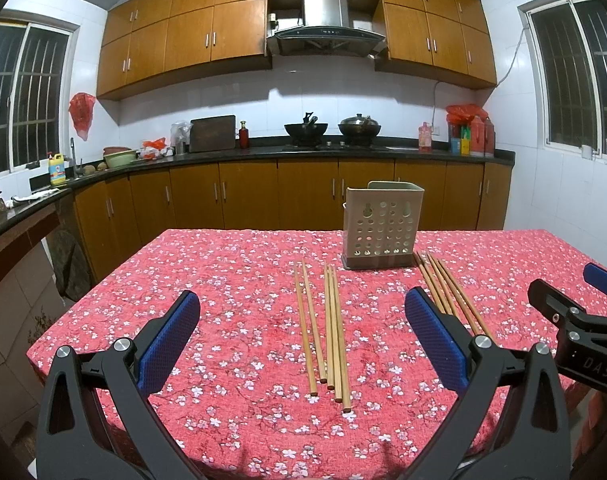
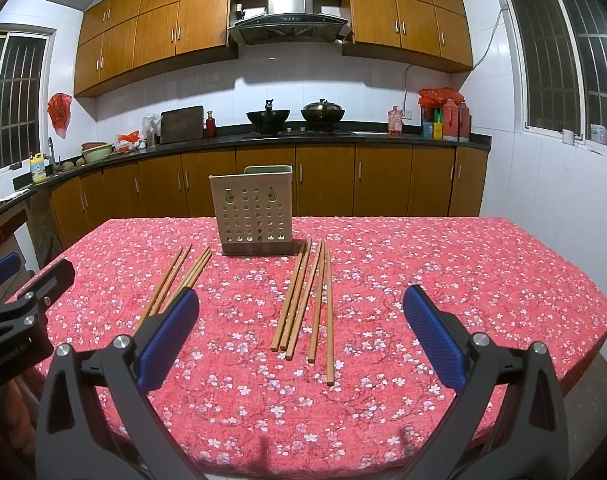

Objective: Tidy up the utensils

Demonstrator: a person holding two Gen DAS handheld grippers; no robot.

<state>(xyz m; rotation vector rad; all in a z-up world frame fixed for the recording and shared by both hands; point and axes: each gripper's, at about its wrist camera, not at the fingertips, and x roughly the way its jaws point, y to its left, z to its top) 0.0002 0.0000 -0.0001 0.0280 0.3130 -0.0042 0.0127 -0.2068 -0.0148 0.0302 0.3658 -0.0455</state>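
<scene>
A beige perforated utensil holder (image 1: 381, 227) (image 2: 255, 212) stands upright on the far side of the table. Two groups of wooden chopsticks lie flat in front of it. The left group (image 1: 325, 328) (image 2: 179, 280) lies ahead of my left gripper (image 1: 303, 320). The right group (image 1: 449, 290) (image 2: 307, 304) lies ahead of my right gripper (image 2: 301, 316). Both grippers are open, empty and held above the near table edge. The right gripper shows at the right edge of the left wrist view (image 1: 575, 312); the left gripper shows at the left edge of the right wrist view (image 2: 19, 300).
The table carries a red floral cloth (image 1: 231, 280) (image 2: 463, 280). Behind it run kitchen counters with brown cabinets (image 1: 247, 196), two woks on a stove (image 2: 295, 114), bottles and bowls. Windows flank both sides.
</scene>
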